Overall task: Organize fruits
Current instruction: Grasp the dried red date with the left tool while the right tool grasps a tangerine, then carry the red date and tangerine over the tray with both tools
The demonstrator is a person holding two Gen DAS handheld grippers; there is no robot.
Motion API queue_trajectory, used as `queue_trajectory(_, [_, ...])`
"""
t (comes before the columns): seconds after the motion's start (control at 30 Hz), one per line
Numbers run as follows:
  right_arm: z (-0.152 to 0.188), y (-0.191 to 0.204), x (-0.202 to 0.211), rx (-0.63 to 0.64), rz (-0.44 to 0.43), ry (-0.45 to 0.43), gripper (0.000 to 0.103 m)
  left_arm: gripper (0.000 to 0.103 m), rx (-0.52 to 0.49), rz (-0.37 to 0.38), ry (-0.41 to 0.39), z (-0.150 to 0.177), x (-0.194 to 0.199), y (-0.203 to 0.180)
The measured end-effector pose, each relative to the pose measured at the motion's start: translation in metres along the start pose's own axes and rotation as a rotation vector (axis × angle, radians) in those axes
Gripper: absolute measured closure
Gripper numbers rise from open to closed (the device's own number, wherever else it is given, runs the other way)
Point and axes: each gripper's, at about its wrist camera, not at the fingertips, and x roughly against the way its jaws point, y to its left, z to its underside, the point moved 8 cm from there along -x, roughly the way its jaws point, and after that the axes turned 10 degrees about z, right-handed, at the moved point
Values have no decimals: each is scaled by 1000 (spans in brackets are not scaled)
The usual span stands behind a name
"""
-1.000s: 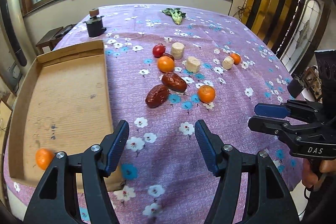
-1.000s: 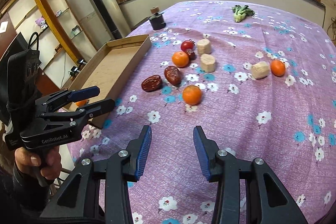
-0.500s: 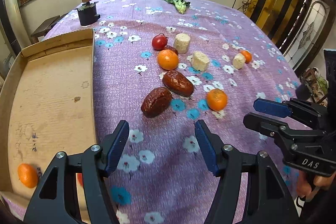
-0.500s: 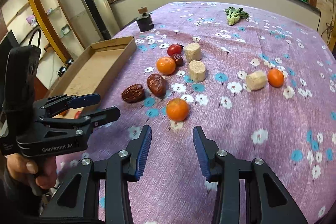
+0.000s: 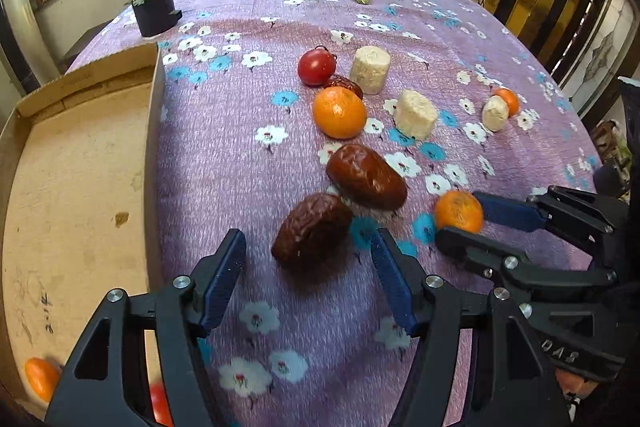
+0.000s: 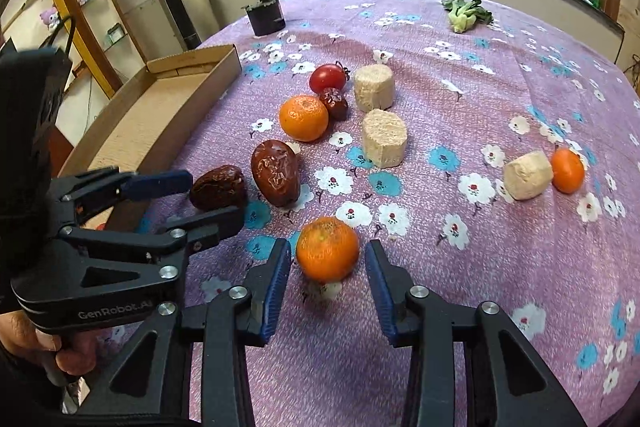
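- Fruits lie scattered on the tabletop (image 5: 240,155), which is covered by a purple cloth with a flower print
- Cardboard tray (image 5: 72,187) sits along the tabletop's left edge as the left wrist view shows it; one small orange fruit (image 5: 40,377) rests in its near corner, and a red item beside that is mostly hidden behind the left gripper's frame
- Left gripper (image 5: 306,271) points down at the cloth with its jaws apart and nothing between them; a dark wrinkled date (image 5: 314,231) lies just ahead of the fingertips
- Right gripper (image 6: 326,269) has its jaws closing, with a tangerine (image 6: 327,249) between them; a narrow gap shows on each side, so the pads do not yet press on it
- Second, glossier date (image 5: 366,177) lies just beyond the first, touching or nearly touching it
- Larger tangerine (image 5: 339,113) sits further back, with a small date (image 6: 335,103) and a red tomato (image 5: 316,67) close behind it
- Three pale cylindrical blocks: one (image 5: 370,69) beside the tomato, one (image 5: 416,113) right of the larger tangerine, one (image 6: 528,175) well off to the right
- Small tangerine (image 6: 567,171) touches that third block
- Dark pot with a cork-like top (image 6: 264,11) stands at the far left of the tabletop; a leafy green vegetable (image 6: 464,11) lies at the far right
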Motion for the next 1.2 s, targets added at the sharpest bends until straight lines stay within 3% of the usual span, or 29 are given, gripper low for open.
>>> queue_trajectory(0.2, [0, 3, -4, 21, -2, -6, 71, 40, -58, -51, -1, -4, -9, -1])
queue_trajectory(0.27, [1, 3, -3, 17, -5, -9, 71, 50, -65, -49, -8, -5, -7, 0])
queue_trajectory(0.3, [2, 3, -2, 11, -10, -10, 71, 63, -66, -48, -9, -5, -7, 1])
queue_trajectory(0.33, [3, 3, 0, 7, -14, -12, 71, 69, -69, -50, -11, -5, -4, 2])
queue_trajectory(0.67, [10, 1, 30, -30, -39, -46, 72, 69, -64, 14, -51, 1, 15, -5])
queue_trajectory(1.2, [5, 25, 67, -9, -66, -103, 72, 69, -46, 7, -142, 10, 72, -2])
